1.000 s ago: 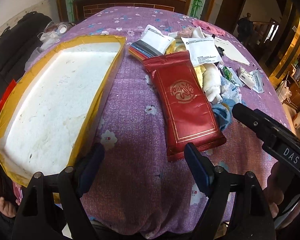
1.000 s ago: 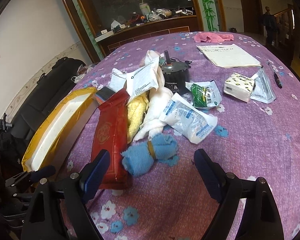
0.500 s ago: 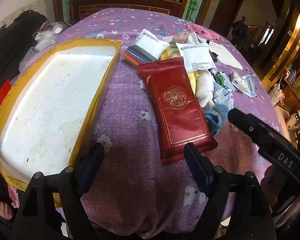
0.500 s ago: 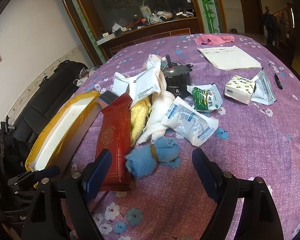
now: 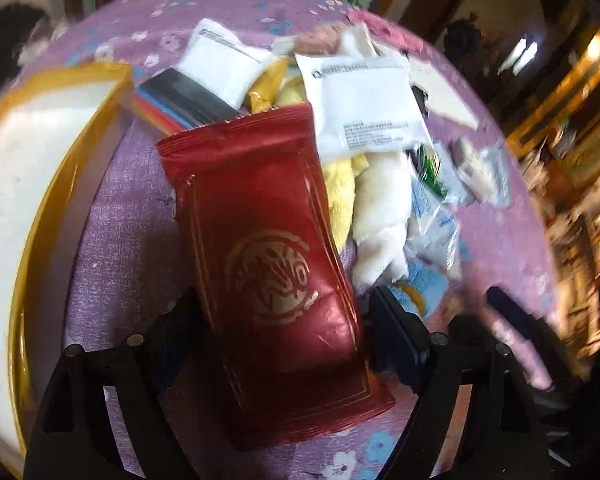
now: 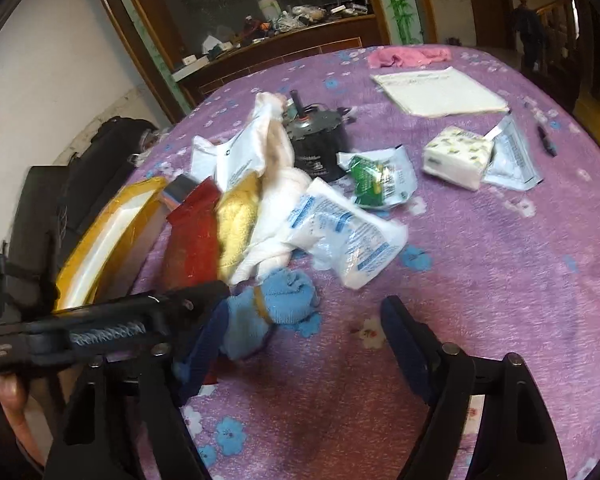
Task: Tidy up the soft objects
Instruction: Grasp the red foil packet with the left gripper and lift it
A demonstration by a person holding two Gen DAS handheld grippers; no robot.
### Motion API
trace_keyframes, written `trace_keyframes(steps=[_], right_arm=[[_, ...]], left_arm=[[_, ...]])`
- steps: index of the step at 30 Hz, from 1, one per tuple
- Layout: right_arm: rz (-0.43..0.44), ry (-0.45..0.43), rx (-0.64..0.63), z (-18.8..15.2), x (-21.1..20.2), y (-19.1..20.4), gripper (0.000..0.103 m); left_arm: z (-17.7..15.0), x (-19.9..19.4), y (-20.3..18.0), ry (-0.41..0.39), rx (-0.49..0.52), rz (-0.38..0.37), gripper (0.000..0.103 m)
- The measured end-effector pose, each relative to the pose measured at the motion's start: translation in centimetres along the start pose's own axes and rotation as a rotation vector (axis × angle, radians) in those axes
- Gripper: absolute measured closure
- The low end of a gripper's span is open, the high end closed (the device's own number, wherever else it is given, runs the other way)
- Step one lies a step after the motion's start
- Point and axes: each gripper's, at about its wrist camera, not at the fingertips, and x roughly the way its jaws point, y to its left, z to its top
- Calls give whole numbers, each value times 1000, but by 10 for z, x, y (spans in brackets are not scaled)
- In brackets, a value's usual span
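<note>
A red foil pouch (image 5: 276,264) lies on the purple flowered cloth, and my left gripper (image 5: 288,324) straddles its lower half, open, with both pads just clear of its edges. Beside it lie a yellow cloth (image 5: 340,188), a white cloth (image 5: 380,216) and a rolled blue cloth (image 6: 276,300). My right gripper (image 6: 304,340) hovers over the blue roll. Its jaws are closing; the roll sits by the left finger, unpressed. The left gripper's body (image 6: 100,324) crosses the right wrist view. A yellow-rimmed white foam box (image 5: 60,184) stands at the left.
White packets (image 5: 360,108) and a coloured pack (image 5: 176,100) lie behind the pouch. Further right are a printed white bag (image 6: 340,232), a green packet (image 6: 370,176), a black motor (image 6: 316,144), a tissue pack (image 6: 458,156), papers (image 6: 436,90) and a pink cloth (image 6: 408,56).
My left gripper has moved forward and right from the bare cloth, so the red pouch now lies between its fingers. The right gripper's jaws have narrowed slightly.
</note>
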Motion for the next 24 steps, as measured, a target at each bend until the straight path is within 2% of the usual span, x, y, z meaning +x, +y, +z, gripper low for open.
trace_keyframes(steps=[1, 3, 12, 14, 16, 20, 24], right_arm=[[-25, -5, -7, 0, -1, 1, 30], [-25, -4, 1, -1, 0, 1, 30], [-28, 26, -11, -10, 1, 3, 30], [-31, 26, -13, -11, -1, 3, 30], [-32, 27, -9, -13, -4, 2, 30], [-34, 27, -8, -15, -7, 4, 29], [-8, 14, 5, -16, -13, 9, 30]], left_arm=[[-2, 0, -4, -6, 27, 17, 20], [-5, -2, -3, -21, 28, 4, 20], [-5, -6, 12, -45, -49, -71, 20], [-6, -8, 14, -55, -78, -55, 34], [-8, -12, 20, -67, -109, -58, 41], [-11, -14, 25, -72, -127, -76, 50], [-19, -28, 32, -84, -147, -105, 51]])
